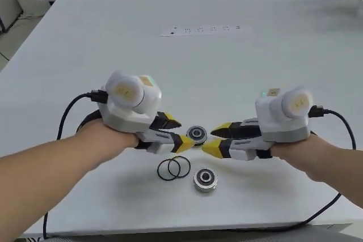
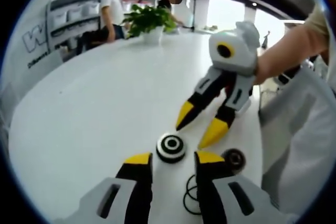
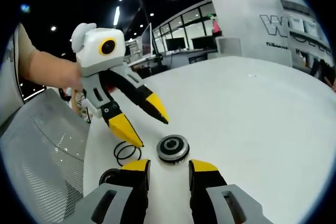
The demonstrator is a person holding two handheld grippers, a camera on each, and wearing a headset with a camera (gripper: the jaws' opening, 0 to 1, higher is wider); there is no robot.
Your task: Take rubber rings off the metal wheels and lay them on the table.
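Nearest the edge, two rubber rings (image 1: 174, 168) lay, a wheel (image 1: 205, 179) at their four o'clock. Beyond, a second wheel (image 1: 197, 134) sat between the left gripper (image 1: 182, 132) at nine and right gripper (image 1: 210, 140) at three, both open, empty; one needed to pin it, one to peel.

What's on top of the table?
A metal wheel between the left hand-held gripper and right hand-held gripper, a second wheel nearer, two loose rubber rings beside it. The table beneath both hand-held grippers is covered.
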